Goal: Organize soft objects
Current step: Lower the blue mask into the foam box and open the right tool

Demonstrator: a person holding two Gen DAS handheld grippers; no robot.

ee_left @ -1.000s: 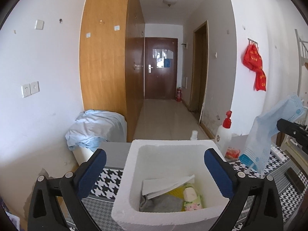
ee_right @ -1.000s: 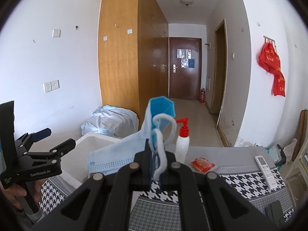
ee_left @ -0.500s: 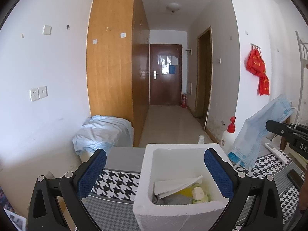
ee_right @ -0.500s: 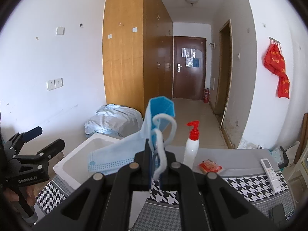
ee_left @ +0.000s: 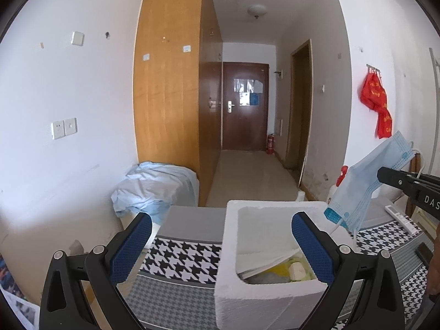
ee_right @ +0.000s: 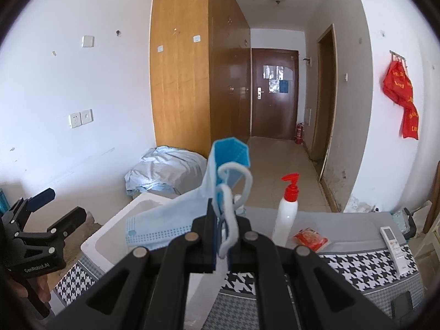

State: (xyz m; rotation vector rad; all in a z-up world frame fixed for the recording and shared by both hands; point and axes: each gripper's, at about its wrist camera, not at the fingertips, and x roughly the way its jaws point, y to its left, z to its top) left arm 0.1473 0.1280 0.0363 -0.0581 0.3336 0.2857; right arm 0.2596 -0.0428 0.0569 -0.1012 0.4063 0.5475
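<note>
- Two grippers flank the foam box (ee_left: 275, 247): the right gripper (ee_right: 220, 228) pinches a blue face mask (ee_right: 176, 220) above the box's right rim; the left gripper (ee_left: 220, 247) is spread, empty.
- Carry the mask over the opening before releasing, so its dangling ear loop clears the rim.
- Compared with a second ago, the box sits further right in the left view.

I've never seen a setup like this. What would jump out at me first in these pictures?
Probably the blue face mask pinched in the right tool, dangling just beside the rim of a white foam box that already holds a few items. The left tool stands open with its blue pads either side of that box. On the far wall, a red cloth hangs from a hook.
</note>
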